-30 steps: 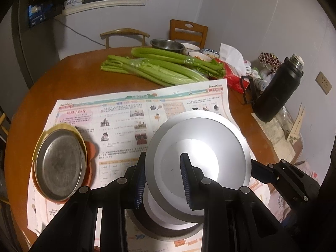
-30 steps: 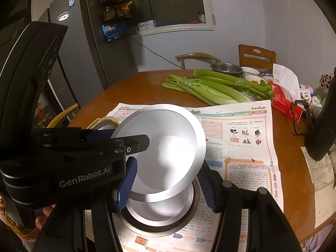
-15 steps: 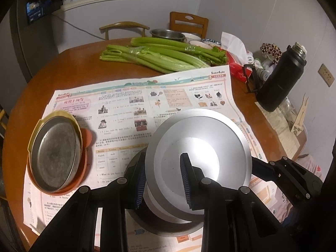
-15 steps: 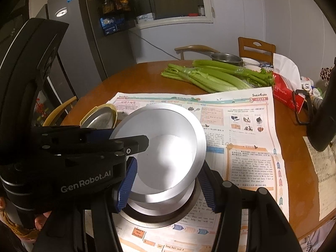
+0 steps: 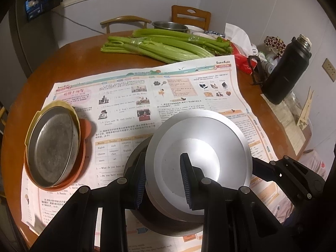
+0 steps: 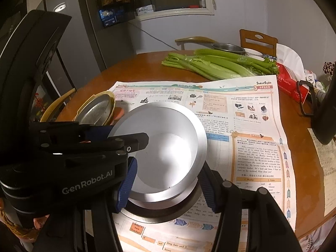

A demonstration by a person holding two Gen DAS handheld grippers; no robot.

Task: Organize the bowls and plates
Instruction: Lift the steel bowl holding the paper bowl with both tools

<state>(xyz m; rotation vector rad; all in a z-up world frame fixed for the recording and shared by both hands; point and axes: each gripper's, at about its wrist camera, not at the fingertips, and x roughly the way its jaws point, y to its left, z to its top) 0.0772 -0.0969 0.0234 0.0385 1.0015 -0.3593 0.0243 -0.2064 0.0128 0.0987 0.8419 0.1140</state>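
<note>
My left gripper (image 5: pixel 163 180) is shut on the rim of a silver metal bowl (image 5: pixel 199 147), one finger inside and one outside, and holds it tilted just above a darker metal bowl (image 5: pixel 163 224) on the newspaper. The silver bowl also shows in the right wrist view (image 6: pixel 163 147), above the darker bowl (image 6: pixel 159 212). My right gripper (image 6: pixel 166 189) is open, its blue pads either side of the bowls' near edge. A metal plate (image 5: pixel 50 147) lies on yellow and orange plates (image 5: pixel 82 159) at the left.
A newspaper (image 5: pixel 147 96) covers the round wooden table (image 5: pixel 84 56). Celery (image 5: pixel 159 46), a steel bowl (image 5: pixel 170 25) and small dishes lie at the back. A black flask (image 5: pixel 287 69) and a red packet stand at the right. Chairs stand behind the table.
Both grippers and the silver bowl have drawn back toward the near edge of the table and lowered a little. The silver bowl sits closer over the darker bowl.
</note>
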